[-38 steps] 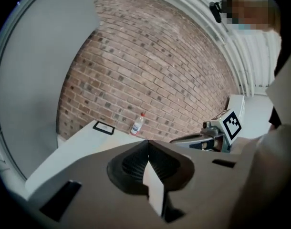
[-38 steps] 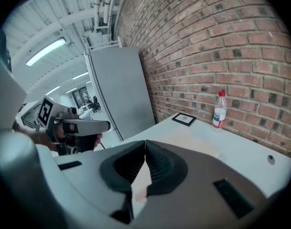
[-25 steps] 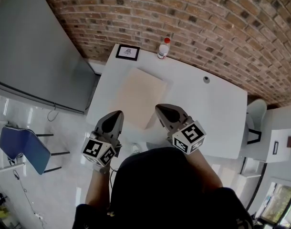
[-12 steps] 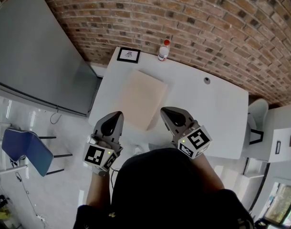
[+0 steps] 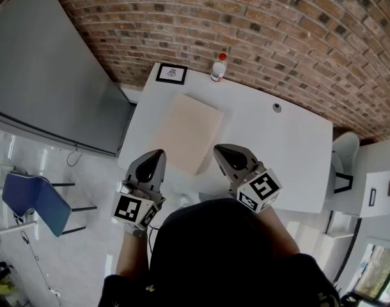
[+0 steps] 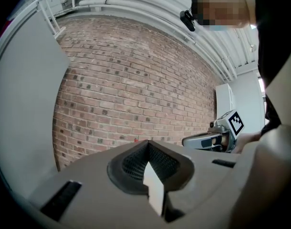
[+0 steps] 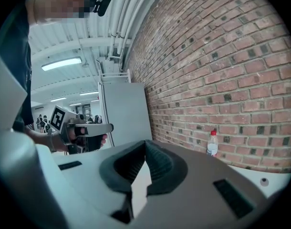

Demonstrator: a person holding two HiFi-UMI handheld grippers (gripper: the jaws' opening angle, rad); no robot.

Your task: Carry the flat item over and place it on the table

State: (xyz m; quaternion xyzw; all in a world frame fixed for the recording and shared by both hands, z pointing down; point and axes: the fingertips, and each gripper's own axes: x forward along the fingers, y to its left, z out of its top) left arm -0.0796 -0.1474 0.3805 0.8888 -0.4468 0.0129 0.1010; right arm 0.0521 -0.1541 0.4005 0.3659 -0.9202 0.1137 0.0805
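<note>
Already flat on the table (image 5: 281,149), the beige flat item (image 5: 185,133) lies just ahead, between the left gripper (image 5: 155,157) and right gripper (image 5: 222,152), long axis running toward the brick wall (image 5: 278,37); both jaws are pressed together, empty.

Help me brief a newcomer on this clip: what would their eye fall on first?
Probably the pale flat sheet lying on the white table, with the brick wall behind it. Next, the left gripper and right gripper, both shut, at the table's near edge, flanking the sheet's near corner. A red-capped bottle stands at the far edge.
</note>
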